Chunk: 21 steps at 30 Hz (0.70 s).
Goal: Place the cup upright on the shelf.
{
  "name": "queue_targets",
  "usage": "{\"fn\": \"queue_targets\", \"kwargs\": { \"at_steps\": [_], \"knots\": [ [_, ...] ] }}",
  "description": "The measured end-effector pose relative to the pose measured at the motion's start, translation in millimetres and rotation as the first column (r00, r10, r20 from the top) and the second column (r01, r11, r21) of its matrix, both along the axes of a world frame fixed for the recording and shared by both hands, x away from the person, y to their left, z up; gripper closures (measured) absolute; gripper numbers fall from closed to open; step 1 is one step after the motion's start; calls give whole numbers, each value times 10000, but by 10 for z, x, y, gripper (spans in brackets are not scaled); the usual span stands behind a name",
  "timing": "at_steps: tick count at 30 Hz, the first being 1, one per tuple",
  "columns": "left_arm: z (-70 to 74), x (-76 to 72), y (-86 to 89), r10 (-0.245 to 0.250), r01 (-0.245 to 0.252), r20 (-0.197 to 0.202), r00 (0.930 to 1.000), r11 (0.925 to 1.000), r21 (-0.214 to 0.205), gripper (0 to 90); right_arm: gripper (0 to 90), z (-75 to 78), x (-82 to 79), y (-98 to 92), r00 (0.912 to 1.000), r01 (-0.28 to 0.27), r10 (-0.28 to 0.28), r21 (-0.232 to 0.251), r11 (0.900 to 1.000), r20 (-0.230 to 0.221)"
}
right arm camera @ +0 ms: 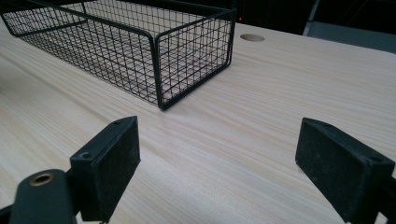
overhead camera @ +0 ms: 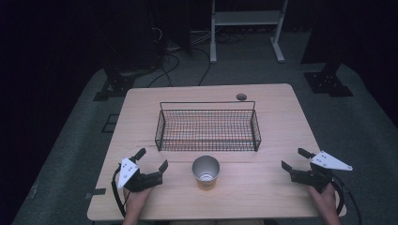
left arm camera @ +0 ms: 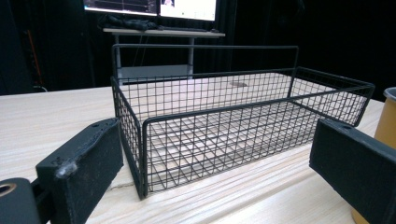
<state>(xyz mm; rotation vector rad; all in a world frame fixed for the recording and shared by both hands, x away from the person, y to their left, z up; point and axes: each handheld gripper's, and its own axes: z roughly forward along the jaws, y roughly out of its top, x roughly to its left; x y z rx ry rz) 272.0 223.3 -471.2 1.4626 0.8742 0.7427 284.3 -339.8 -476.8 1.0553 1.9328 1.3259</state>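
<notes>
High view: both claws, left (overhead camera: 151, 159) and right (overhead camera: 292, 158), gape wide flanking cup (overhead camera: 205, 172).

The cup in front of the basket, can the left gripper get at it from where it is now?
Probably yes: the left gripper is open, and bare table lies between it and the upright cup.

The left gripper (left arm camera: 212, 172) hangs low over the table (left arm camera: 42, 116), jaws spread wide with nothing between them. Past them stands a black wire basket (left arm camera: 224, 116), near corner toward the camera. A cup (left arm camera: 387, 116) shows at the right edge.
</notes>
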Motion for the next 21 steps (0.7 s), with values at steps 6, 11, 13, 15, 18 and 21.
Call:
{"fn": "queue_targets", "kwargs": {
  "at_steps": [6, 11, 13, 15, 18, 21],
  "knots": [
    [8, -15, -40, -205, 205, 108, 9997, 9998, -24, 19, 129, 1, 1, -5, 10000, -2, 2, 47, 10000, -17],
    [20, -42, -81, -458, 455, 264, 9986, 9989, 117, 4, 129, 1, 0, -4, 10000, -7, 7, 43, 10000, -15],
    [28, -52, -94, -596, 589, 309, 9977, 9980, 224, 4, 128, 1, 0, -3, 10000, -5, 5, 34, 10000, -13],
    [30, -54, -104, -641, 635, 310, 9975, 9978, 203, 4, 128, 1, 0, -3, 10000, -5, 5, 39, 10000, -15],
    [33, -56, -124, -820, 813, 290, 9962, 9964, 250, 4, 128, 1, 1, -8, 10000, -9, 9, 53, 10000, -15],
    [38, -64, -154, -1058, 1046, 320, 9939, 9939, 354, 4, 128, 1, 1, -6, 10000, -12, 12, 39, 10000, -9]
  ]
}}
